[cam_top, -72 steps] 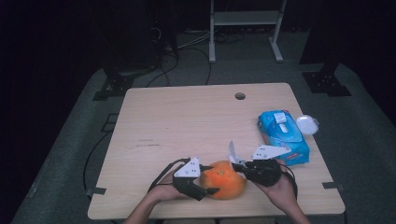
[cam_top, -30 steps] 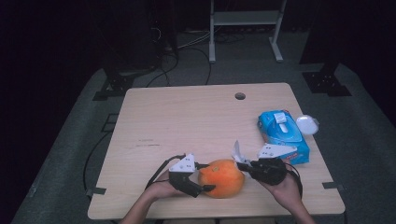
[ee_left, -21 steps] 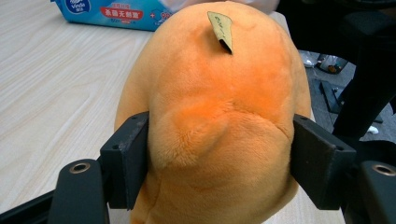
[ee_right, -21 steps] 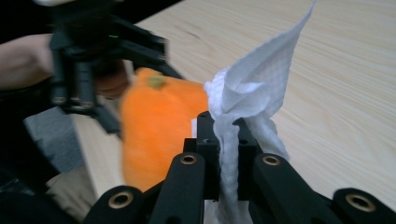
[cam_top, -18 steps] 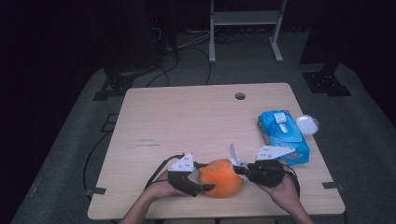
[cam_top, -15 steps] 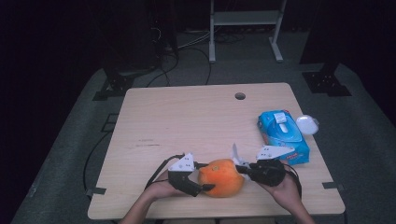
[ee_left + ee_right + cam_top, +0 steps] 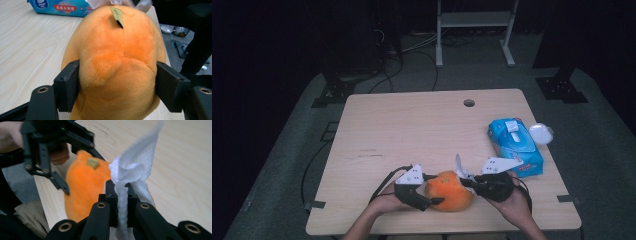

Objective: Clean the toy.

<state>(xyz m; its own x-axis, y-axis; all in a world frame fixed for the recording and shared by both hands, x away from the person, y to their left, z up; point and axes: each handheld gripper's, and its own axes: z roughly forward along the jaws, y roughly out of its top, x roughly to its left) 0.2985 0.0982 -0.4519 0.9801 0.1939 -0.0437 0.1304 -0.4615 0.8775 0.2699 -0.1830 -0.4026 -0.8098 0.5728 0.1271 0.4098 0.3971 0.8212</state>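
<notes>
Wipes pack (image 7: 515,146): blue, lying flat near the table's right edge, white flip lid on top.
White round object (image 7: 541,133): just beside the pack, at the edge.
Table (image 7: 412,130): light wood, round hole (image 7: 469,103) near the far edge.
Metal stand (image 7: 474,25): on the floor behind.

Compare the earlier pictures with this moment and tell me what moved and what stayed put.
Little changed. The right claw, shut on the white wipe, shifted slightly back and forth against the orange plush toy, so the wipe's raised end wavered. The left claw kept its grip on the toy, which stayed at the near table edge. The blue wipes pack and the white lid beside it did not move.
</notes>
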